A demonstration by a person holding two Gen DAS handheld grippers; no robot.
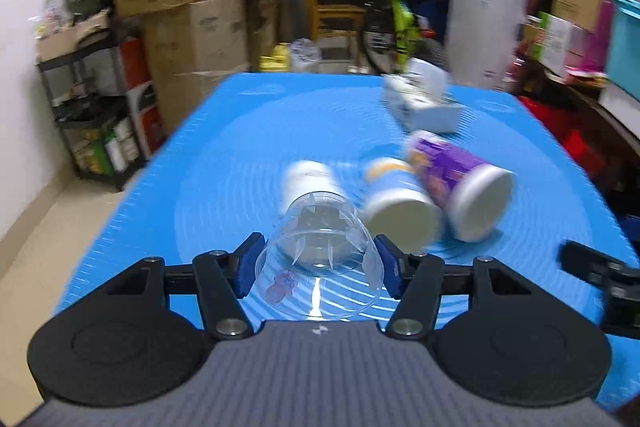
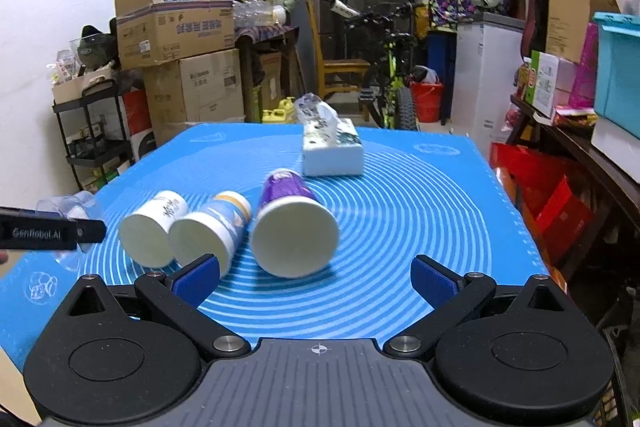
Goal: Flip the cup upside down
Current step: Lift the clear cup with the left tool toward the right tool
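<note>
My left gripper [image 1: 318, 259] is shut on a clear plastic cup [image 1: 320, 247], held tilted with its wide mouth toward the camera, above the blue mat [image 1: 224, 155]. Three paper cups lie on their sides on the mat: a white one [image 2: 154, 227], a blue and orange one [image 2: 212, 231] and a purple one [image 2: 292, 227]. In the left wrist view they are blurred: the white [image 1: 306, 177], the blue and orange [image 1: 396, 201], the purple [image 1: 460, 187]. My right gripper [image 2: 316, 279] is open and empty, just short of the purple cup. The clear cup shows at the far left of the right wrist view [image 2: 70, 211].
A tissue box [image 2: 332, 147] stands at the back of the mat, also in the left wrist view [image 1: 424, 103]. The mat's edges drop off on all sides. Cardboard boxes [image 2: 176, 31], a shelf and a bicycle stand beyond. The left gripper's finger [image 2: 52, 229] pokes in at the left.
</note>
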